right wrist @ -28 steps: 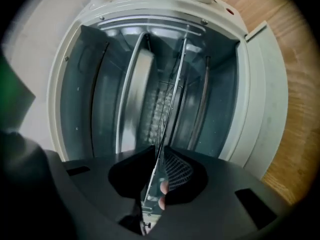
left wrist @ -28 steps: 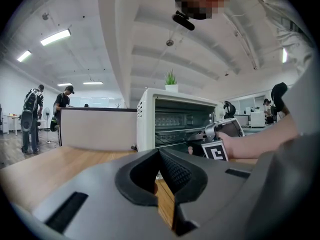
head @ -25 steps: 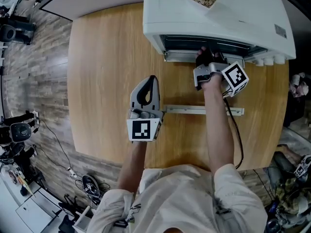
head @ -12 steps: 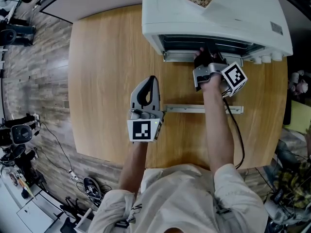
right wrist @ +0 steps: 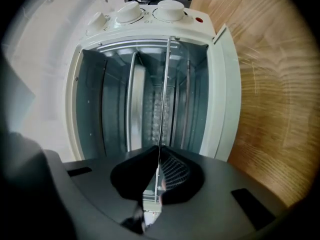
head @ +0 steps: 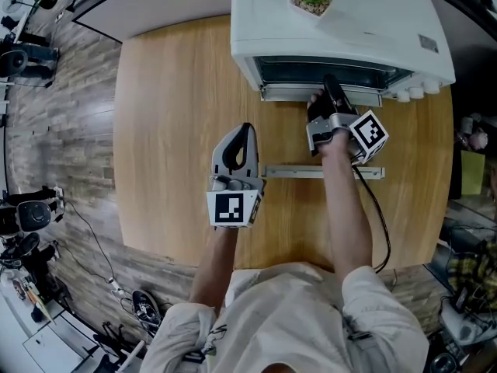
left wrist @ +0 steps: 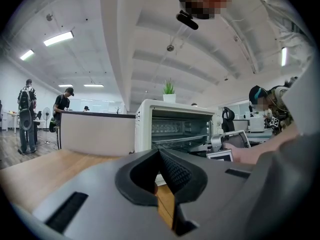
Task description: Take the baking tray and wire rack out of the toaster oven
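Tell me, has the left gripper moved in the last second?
No. The left gripper sits just as close to the left end of the oven's door handle as before.

A round light-wood tabletop (head: 171, 130) stands on a grey wood-plank floor (head: 62, 130), where black cables (head: 93, 239) trail beside it. Beyond the tabletop runs a long pale partition counter (left wrist: 95, 131). High above the tabletop, a white ribbed ceiling (left wrist: 150, 44) carries bright strip lights (left wrist: 57, 38).

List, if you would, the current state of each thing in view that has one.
Oven door: open, folded flat.
Wire rack: in the oven, front edge gripped.
Baking tray: in the oven, untouched.
Right tongs: shut on the wire rack.
Left tongs: shut, empty.
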The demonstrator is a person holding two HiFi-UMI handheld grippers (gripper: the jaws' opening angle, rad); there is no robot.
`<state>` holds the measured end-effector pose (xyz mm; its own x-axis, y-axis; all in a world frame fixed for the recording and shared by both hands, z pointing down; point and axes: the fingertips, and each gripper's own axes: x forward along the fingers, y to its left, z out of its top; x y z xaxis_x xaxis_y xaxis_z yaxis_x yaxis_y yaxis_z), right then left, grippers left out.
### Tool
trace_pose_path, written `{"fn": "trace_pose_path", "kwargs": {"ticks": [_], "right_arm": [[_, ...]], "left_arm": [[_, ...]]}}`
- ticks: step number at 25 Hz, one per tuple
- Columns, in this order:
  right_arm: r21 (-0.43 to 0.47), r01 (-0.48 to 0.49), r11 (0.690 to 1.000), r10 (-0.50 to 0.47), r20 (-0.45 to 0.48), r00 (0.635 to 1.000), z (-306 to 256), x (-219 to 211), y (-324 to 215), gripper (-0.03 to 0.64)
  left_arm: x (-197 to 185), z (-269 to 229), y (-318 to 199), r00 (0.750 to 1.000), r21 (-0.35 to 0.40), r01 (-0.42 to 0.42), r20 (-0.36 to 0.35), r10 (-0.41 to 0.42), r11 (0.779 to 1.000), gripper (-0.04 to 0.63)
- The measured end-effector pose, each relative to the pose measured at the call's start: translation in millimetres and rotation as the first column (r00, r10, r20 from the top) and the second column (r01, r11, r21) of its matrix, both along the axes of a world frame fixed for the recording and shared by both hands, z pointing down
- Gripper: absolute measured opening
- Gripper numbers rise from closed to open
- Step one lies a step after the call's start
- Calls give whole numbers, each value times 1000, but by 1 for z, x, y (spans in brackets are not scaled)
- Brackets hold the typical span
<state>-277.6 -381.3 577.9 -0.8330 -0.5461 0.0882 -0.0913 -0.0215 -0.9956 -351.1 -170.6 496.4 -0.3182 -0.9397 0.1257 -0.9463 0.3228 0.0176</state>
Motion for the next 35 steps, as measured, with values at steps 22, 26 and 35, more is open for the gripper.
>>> {"fn": "trace_pose_path", "kwargs": {"ticks": [22, 26, 35], "right_arm": [[-59, -22, 998, 24, 25, 999, -1, 46, 57, 34], [-67, -20, 998, 23, 40, 999, -6, 49, 65, 34], [-84, -10, 996, 14, 49, 999, -5, 72, 89, 34]], "left_arm": [[21, -38, 29, 1000, 71, 4, 25, -6, 997, 15], [27, -41, 38, 1000, 79, 12, 20, -14, 997, 15], [50, -44, 52, 1000, 81, 5, 22, -7, 997, 15]]}}
